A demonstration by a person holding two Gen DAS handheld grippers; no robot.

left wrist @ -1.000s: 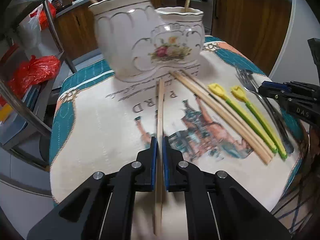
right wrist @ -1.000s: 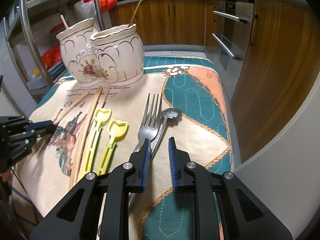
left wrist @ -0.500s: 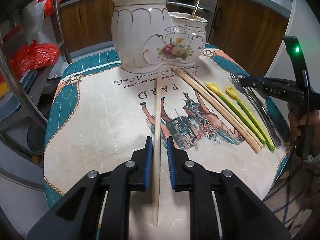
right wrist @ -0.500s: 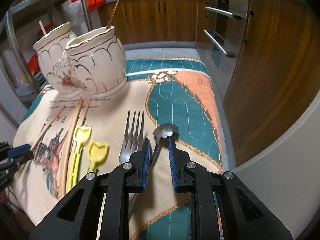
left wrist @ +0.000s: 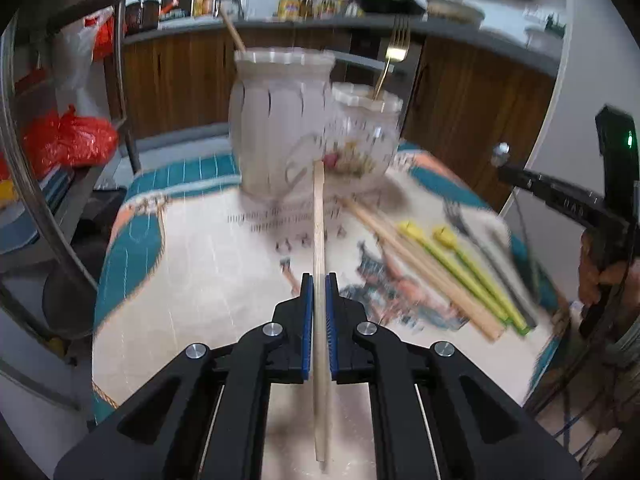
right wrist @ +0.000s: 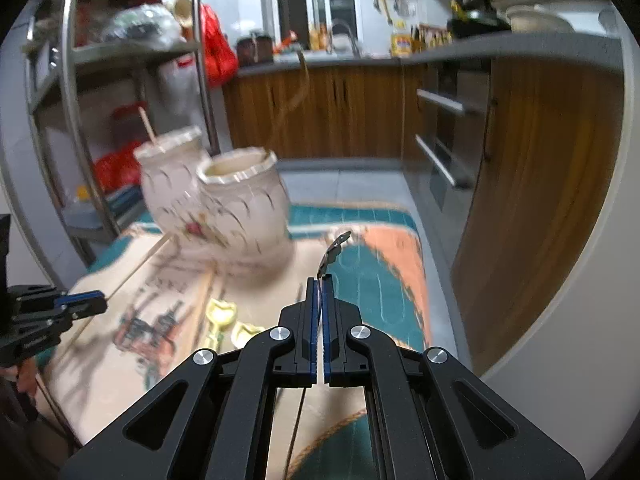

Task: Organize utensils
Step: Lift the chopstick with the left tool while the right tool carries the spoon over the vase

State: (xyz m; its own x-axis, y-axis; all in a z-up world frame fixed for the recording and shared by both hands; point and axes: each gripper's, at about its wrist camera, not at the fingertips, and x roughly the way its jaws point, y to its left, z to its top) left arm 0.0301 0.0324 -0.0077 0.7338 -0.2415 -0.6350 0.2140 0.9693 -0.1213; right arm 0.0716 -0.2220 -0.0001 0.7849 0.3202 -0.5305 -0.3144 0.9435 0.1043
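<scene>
My left gripper is shut on a wooden chopstick and holds it lifted, tip pointing at the white double ceramic holder. My right gripper is shut on a metal spoon, raised off the cloth, bowl up and forward. The holder has a chopstick in its taller pot and a gold fork in its shorter pot. On the cloth lie more chopsticks, two yellow-green utensils and a steel fork.
A patterned cloth covers the small table. A metal shelf rack stands at the left with red bags. Wooden cabinets and an oven front are close on the right. The table edge drops off on the right side.
Both grippers closed and lifted: the left raised the chopstick off the cloth, the right closed on the spoon and raised it. Both views are motion-blurred.
</scene>
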